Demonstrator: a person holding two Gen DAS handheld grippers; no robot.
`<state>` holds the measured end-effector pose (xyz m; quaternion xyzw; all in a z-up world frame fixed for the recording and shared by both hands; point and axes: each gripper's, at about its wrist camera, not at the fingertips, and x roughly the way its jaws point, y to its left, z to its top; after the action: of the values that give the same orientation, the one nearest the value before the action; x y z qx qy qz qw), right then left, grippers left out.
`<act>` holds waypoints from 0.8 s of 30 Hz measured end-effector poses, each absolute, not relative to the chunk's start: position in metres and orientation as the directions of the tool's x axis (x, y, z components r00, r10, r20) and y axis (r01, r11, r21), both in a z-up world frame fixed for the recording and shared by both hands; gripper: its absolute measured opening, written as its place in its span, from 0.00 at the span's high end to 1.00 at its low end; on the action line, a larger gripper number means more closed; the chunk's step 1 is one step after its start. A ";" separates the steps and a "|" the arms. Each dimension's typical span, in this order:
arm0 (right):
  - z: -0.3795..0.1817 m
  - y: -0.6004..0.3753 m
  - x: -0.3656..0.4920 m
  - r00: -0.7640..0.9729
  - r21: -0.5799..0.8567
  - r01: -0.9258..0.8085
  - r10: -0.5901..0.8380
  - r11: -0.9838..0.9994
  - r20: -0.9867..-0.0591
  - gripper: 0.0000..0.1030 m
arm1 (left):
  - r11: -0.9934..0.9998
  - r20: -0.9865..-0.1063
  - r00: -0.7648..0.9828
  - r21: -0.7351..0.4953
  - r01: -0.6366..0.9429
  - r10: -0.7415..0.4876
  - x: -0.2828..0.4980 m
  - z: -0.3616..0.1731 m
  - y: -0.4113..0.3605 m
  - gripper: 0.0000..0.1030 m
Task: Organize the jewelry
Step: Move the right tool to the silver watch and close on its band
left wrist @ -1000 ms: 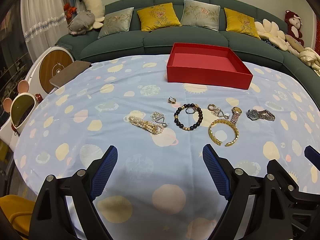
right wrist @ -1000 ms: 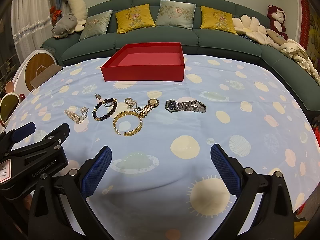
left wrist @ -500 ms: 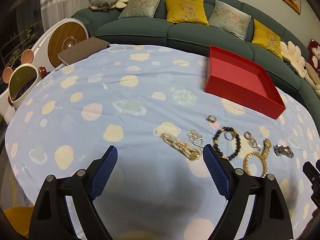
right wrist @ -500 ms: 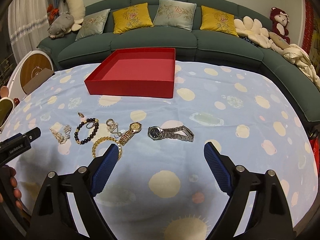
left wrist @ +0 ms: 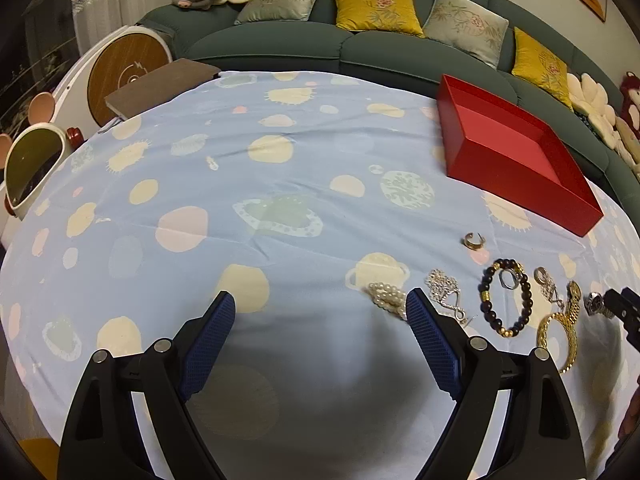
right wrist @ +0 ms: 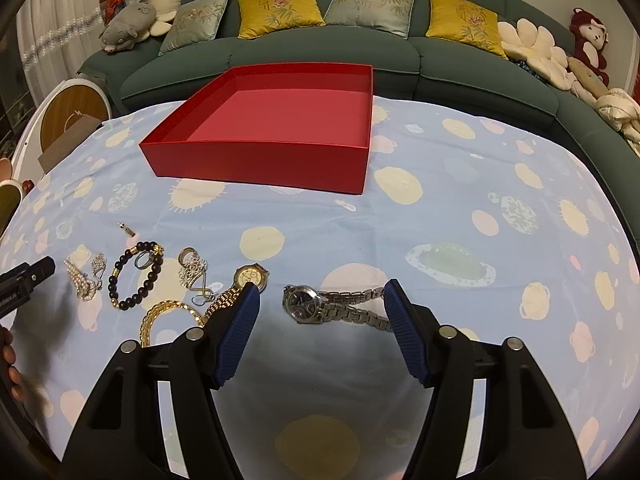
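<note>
right gripper (right wrist: pixel 320 306) has dropped closer since a second ago, jaws closing around the silver watch (right wrist: pixel 320 307) but not pinching it; left gripper (left wrist: pixel 320 320) spread open beside the pearls (left wrist: pixel 386 295)

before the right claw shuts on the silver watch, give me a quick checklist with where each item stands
1. Silver watch lies between the right claw's fingers, jaws closing: ok.
2. Pads pressing on the watch: not ok, a gap shows on both sides.
3. Watch band clear of the right-hand finger: cannot tell, the finger covers the band's end.
4. Gold watch clear of the grip: not ok, the left-hand finger overlaps its band.
5. Red box open with nothing visible inside: ok.
6. Left claw out of the way: ok, it is open over the cloth beside the pearl bracelet.
</note>
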<state>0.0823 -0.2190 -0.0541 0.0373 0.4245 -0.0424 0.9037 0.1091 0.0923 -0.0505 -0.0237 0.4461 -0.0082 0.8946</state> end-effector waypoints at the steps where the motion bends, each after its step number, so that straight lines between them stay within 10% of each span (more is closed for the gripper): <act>1: -0.056 -0.221 0.084 0.633 0.037 0.112 -0.043 0.993 -0.773 0.40 | 0.999 -0.799 0.600 -0.051 0.010 -0.046 0.108 -0.051 0.089 0.18; 14: -0.075 -0.222 0.101 0.610 0.031 0.060 -0.012 0.998 -0.792 0.43 | 0.997 -0.819 0.568 -0.052 0.058 -0.076 0.108 -0.063 0.069 0.18; 24: -0.073 -0.219 0.073 0.605 -0.002 0.034 -0.022 0.999 -0.796 0.78 | 0.998 -0.817 0.573 -0.069 0.014 -0.064 0.113 -0.062 0.075 0.18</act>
<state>0.0733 -0.2193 -0.0731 0.0067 0.4439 -0.0155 0.8959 0.1126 0.0754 -0.0621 -0.0271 0.4613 -0.0222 0.8866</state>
